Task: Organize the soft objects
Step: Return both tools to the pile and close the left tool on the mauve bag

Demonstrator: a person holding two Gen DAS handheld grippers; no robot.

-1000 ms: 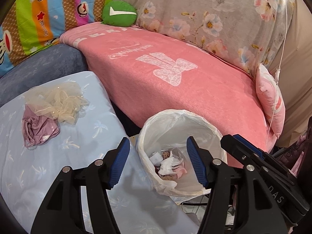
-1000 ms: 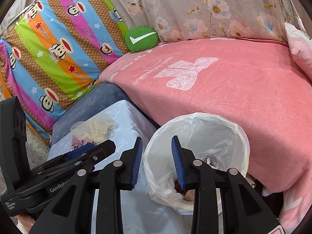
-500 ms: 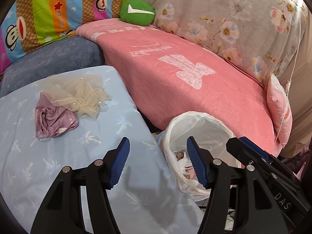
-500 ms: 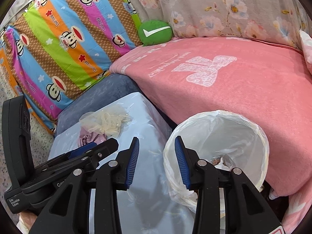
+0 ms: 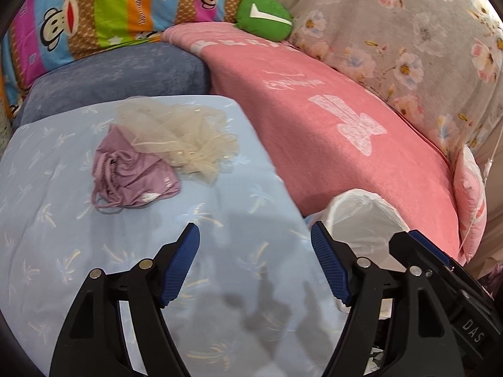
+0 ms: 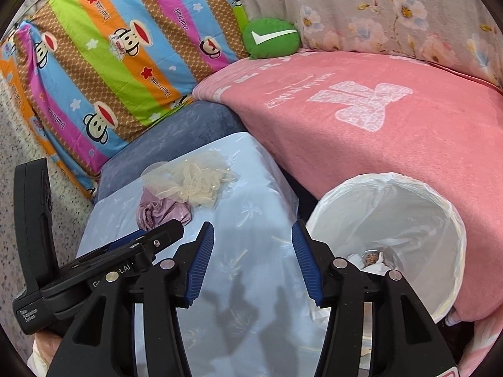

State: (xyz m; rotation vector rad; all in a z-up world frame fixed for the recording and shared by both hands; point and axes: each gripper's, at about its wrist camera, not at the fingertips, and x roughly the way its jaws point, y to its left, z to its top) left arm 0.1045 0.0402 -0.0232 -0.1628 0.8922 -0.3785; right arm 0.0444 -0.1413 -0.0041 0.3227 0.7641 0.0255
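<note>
A crumpled mauve cloth (image 5: 133,174) (image 6: 163,210) lies on the pale blue covered surface (image 5: 63,251) (image 6: 251,267), with a cream mesh ruffle (image 5: 182,136) (image 6: 191,185) resting partly over its far edge. My left gripper (image 5: 254,245) hovers above the blue surface, nearer to me than both cloths; its jaws are opening with nothing between them. My right gripper (image 6: 251,242) hangs between the blue surface and the bin, its jaws also opening and empty. The left gripper's body shows at the lower left of the right wrist view.
A white-lined bin (image 5: 367,220) (image 6: 386,220) with scraps at its bottom stands right of the blue surface. Behind it lies a pink blanket (image 5: 345,119) (image 6: 377,110) with a green cushion (image 5: 264,15) (image 6: 272,36). Striped monkey-print fabric (image 6: 110,50) and a floral cover (image 5: 408,31) line the back.
Both grippers have swung left, away from over the bin toward the blue surface, and both have widened. The cloths now sit closer and more central in both views.
</note>
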